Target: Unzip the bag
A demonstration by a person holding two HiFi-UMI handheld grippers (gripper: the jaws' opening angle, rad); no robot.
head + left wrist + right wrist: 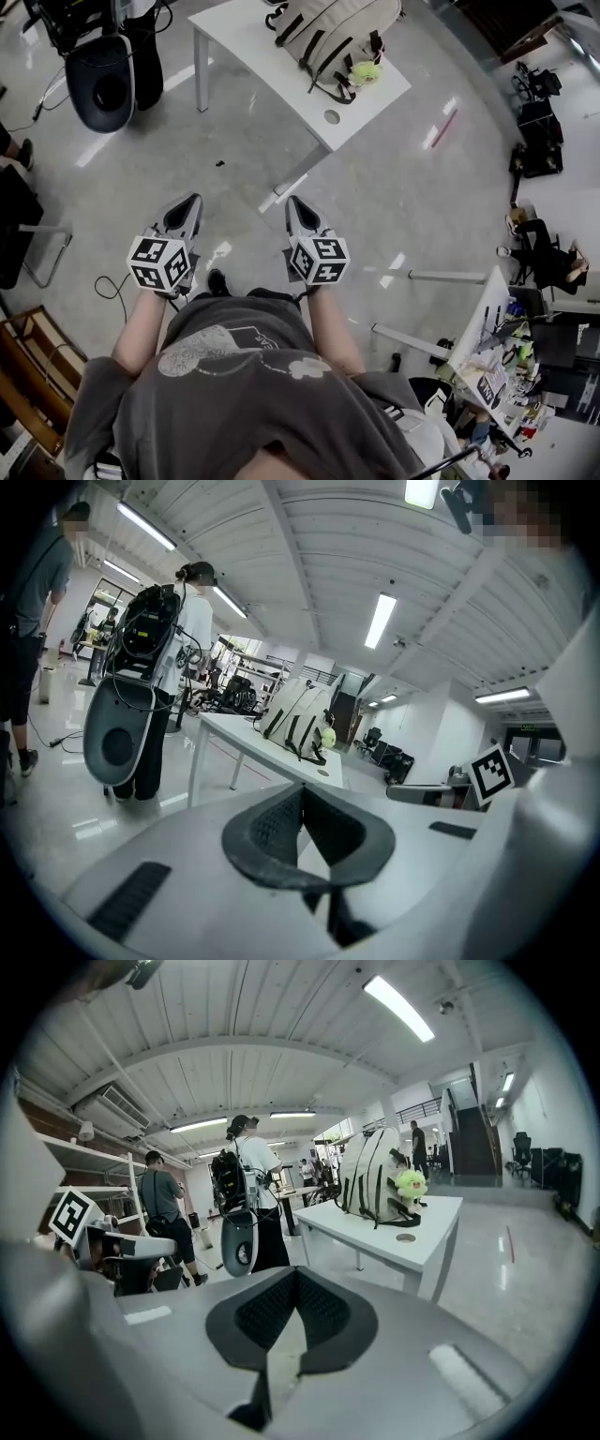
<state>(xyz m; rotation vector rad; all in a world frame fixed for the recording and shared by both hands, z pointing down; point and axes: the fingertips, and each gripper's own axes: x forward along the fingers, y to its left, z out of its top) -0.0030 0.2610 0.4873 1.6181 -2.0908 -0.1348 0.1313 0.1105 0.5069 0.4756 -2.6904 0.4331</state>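
Observation:
A beige backpack [333, 28] with black straps lies on a white table [246, 30] far ahead of me, with a yellow-green plush toy [365, 71] at its near side. Both grippers hang over the floor close to my body, well short of the table. My left gripper [192, 199] is shut with nothing in it, and so is my right gripper [292, 201]. In the left gripper view the backpack [298, 714] sits beyond the shut left gripper [302, 791]. The right gripper view shows the backpack [370, 1177] and toy [409, 1182] past the shut right gripper [296, 1274].
A person carrying a dark rounded rig [101, 80] stands left of the table. A chair [28, 244] and a floor cable [111, 291] lie at my left. A cluttered desk [497, 366] is at the right, and a red stick [443, 128] lies on the floor.

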